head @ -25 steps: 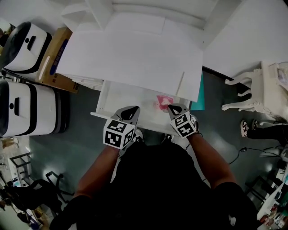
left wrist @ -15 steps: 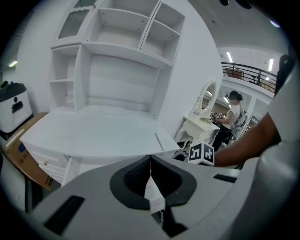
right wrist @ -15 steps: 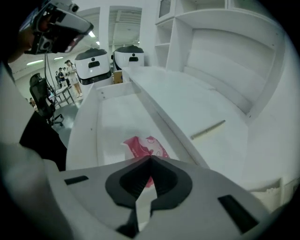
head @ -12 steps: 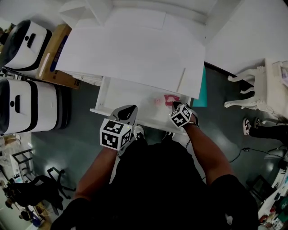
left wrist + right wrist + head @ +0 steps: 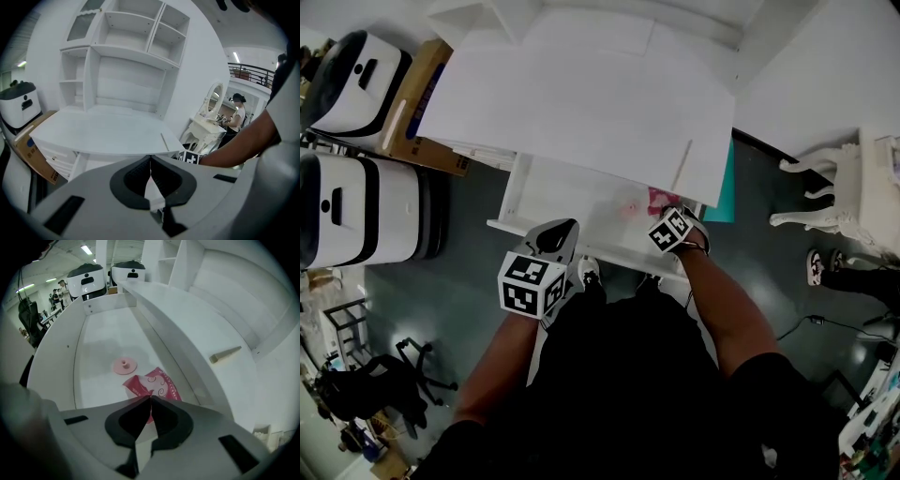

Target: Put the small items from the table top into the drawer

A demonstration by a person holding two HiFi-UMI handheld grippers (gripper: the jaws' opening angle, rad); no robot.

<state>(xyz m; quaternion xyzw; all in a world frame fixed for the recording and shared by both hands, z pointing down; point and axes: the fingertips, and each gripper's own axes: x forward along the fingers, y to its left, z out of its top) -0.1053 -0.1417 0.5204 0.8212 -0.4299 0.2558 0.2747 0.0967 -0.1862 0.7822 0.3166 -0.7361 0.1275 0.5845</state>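
Since the earlier frames, the right gripper has advanced farther over the open drawer toward its right end, and the left gripper has drawn slightly back toward the person.

Right gripper: jaws closed, tips meeting, nothing clamped between them. It is angled down into the drawer. A red packet lies flat on the drawer floor directly beyond and beneath the jaw tips; its near edge is hidden behind the jaws, and contact cannot be confirmed. A pink disc with a small centre peg lies on the drawer floor ahead of the packet and slightly left of the jaw line, just beside the packet but apart from it.

Table top: overhangs the drawer to the right of the right gripper. A slim wooden stick lies on it near the front edge, ahead and to the right of the jaws.

Left gripper: jaws closed, tips together, empty. It is held outside the drawer, in front of the drawer's front edge, and faces the desk. A white shelf unit stands at the back of the table top, straight ahead of and above its jaws.

Two white machines and a cardboard box stand on the floor well to the left of the left gripper
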